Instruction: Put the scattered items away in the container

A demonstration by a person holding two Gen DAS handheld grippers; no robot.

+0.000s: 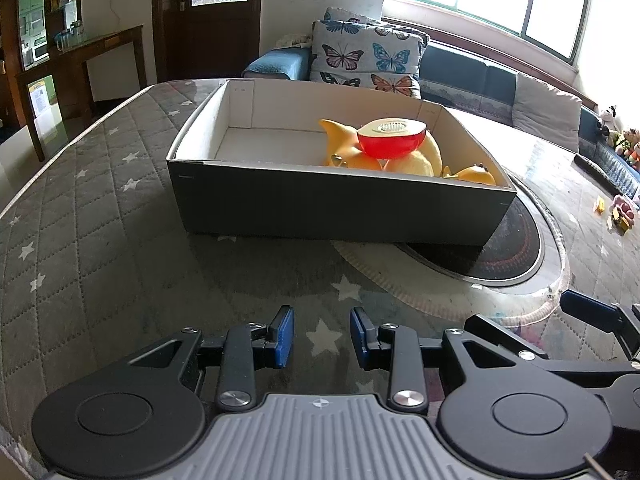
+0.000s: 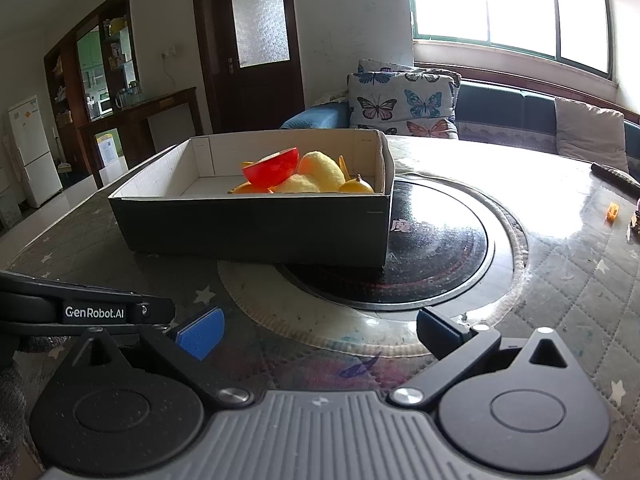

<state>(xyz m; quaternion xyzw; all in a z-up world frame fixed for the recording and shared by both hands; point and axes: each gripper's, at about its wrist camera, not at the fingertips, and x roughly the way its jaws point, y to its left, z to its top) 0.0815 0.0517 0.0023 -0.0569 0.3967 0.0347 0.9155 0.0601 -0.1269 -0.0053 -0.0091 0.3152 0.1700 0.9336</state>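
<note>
A dark cardboard box [image 1: 332, 208] with a pale interior is sitting on the quilted, star-patterned table [image 1: 80, 240], its right end overlapping the round black plate [image 2: 436, 256] set into the tabletop. Inside the box, gathered toward its right end, a red half-sphere [image 1: 390, 143] is resting on top of yellow plush pieces [image 2: 320, 174] and a small orange fruit [image 1: 476, 176]; the left end of the box is showing bare floor. In front of the box, the left gripper [image 1: 322, 338] is hovering over the table with its blue-padded jaws narrowly parted and nothing between them. Beside it, also in front of the box, the right gripper [image 2: 318, 334] is holding its jaws wide apart and empty. Well to the right of the box, small orange and pink items [image 1: 618, 210] are lying on the table.
</note>
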